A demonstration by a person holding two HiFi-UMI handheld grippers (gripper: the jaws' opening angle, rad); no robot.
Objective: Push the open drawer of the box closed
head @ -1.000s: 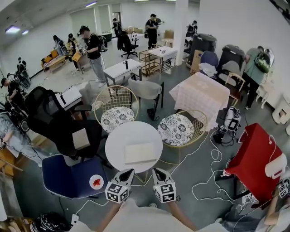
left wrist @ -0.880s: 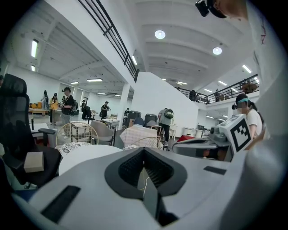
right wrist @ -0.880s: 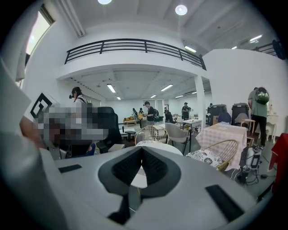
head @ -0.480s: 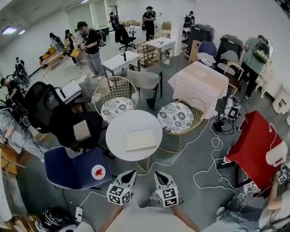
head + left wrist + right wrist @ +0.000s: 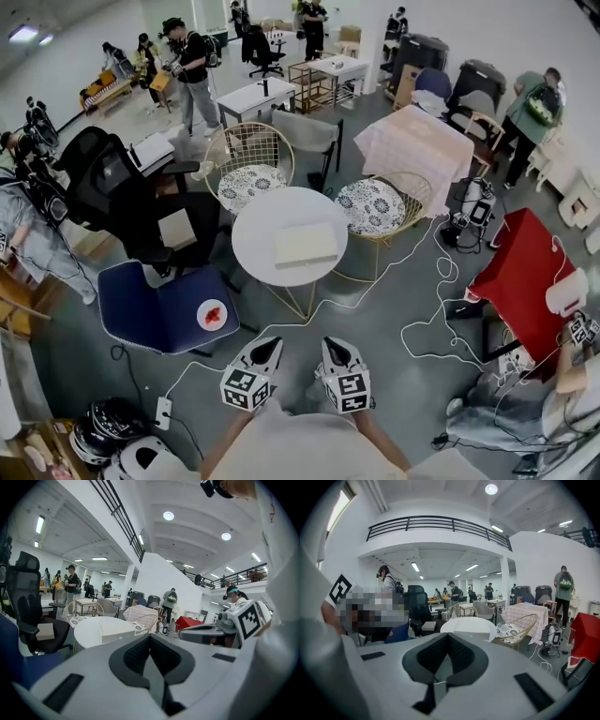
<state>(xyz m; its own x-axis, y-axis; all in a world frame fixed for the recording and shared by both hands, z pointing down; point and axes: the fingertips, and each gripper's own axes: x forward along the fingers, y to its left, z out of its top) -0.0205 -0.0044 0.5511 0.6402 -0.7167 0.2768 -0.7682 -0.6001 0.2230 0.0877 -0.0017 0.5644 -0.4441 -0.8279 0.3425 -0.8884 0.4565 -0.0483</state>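
A flat cream box lies on a round white table in the middle of the head view; I cannot tell how its drawer stands. My left gripper and right gripper hang side by side over the grey floor, well short of the table's near edge. Both are shut with nothing between their jaws. The left gripper view has the box on the table ahead to the left, with the right gripper beside it. From the right gripper, the table and box lie straight ahead.
A blue chair holding a small plate stands left of the table, with a black office chair behind it. Two wire chairs flank the far side. White cables cross the floor on the right near a red-covered table. People stand farther back.
The table and box now sit higher in the head view, with more floor between them and my grippers. Both grippers stay side by side and shut.
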